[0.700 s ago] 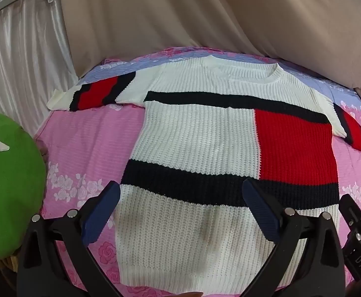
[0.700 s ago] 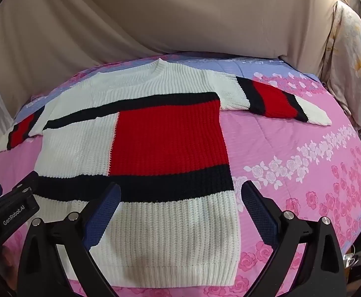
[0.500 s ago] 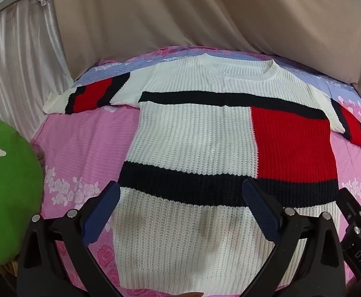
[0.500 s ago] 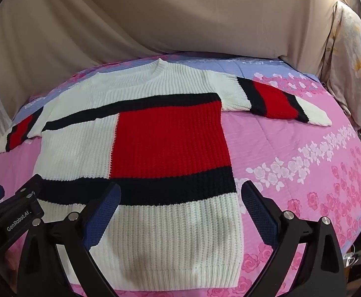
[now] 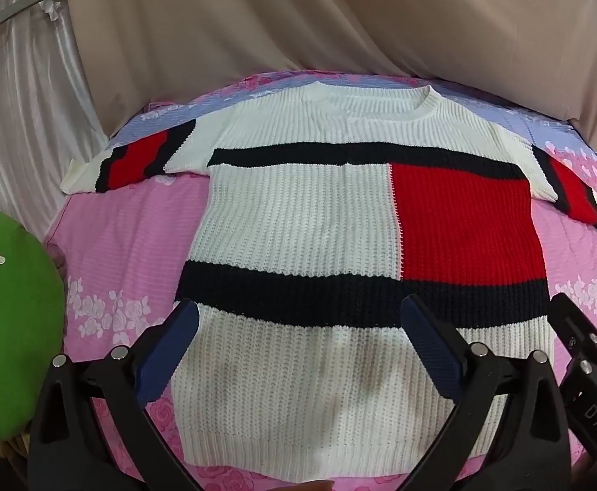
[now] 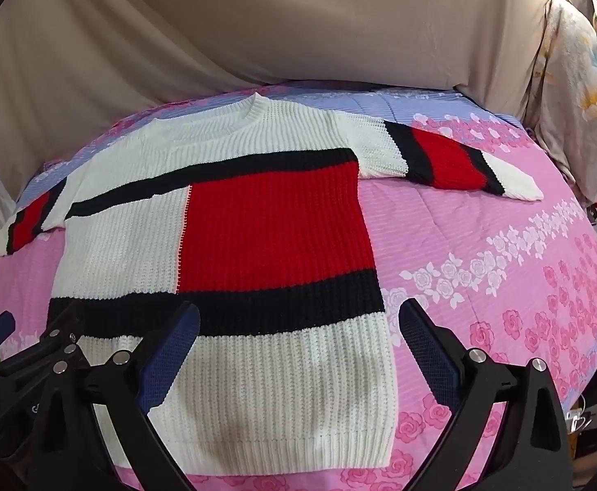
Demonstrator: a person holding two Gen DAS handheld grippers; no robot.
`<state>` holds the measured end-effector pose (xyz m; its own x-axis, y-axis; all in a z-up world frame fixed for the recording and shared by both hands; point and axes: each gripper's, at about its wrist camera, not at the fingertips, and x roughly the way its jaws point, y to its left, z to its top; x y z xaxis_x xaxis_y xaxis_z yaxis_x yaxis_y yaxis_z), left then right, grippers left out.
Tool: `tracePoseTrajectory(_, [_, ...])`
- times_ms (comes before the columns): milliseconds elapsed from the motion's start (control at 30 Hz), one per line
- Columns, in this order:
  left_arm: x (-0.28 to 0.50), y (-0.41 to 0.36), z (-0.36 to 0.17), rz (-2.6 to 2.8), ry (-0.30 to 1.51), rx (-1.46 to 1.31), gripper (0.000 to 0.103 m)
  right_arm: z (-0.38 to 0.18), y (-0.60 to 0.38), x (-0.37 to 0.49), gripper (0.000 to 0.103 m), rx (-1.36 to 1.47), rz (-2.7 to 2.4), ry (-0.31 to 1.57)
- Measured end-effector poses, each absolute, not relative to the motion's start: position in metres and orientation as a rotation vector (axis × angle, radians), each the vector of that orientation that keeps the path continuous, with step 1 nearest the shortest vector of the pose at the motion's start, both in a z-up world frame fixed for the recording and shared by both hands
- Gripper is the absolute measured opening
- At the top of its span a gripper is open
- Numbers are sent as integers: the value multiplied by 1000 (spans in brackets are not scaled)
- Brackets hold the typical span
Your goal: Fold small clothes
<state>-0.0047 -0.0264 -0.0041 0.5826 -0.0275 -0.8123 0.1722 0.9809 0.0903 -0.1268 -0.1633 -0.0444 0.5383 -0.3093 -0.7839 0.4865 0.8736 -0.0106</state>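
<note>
A knitted sweater (image 5: 298, 221) in white, red and black lies flat and face up on the pink bedspread (image 5: 126, 245), collar away from me, both sleeves spread out sideways. It also shows in the right wrist view (image 6: 257, 237). My left gripper (image 5: 298, 327) is open and empty above the lower left part of the sweater. My right gripper (image 6: 298, 327) is open and empty above the sweater's lower right edge. Each gripper shows at the edge of the other's view.
A green cushion (image 5: 8, 327) lies at the bed's left edge. A beige cloth backdrop (image 5: 339, 20) hangs behind the bed. A floral fabric (image 6: 572, 82) hangs at the right. The pink flowered bedspread (image 6: 503, 266) extends to the right of the sweater.
Both grippers have shifted slightly over the sweater's lower part. The sweater lies as before. Both jaws stay open.
</note>
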Motion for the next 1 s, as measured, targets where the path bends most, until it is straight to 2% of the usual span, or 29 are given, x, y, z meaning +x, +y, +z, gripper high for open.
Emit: tracePoseTrajectory(1000, [-1,-38,1,-56,951,177,97,-34,-175,-110,96,187,-401,905])
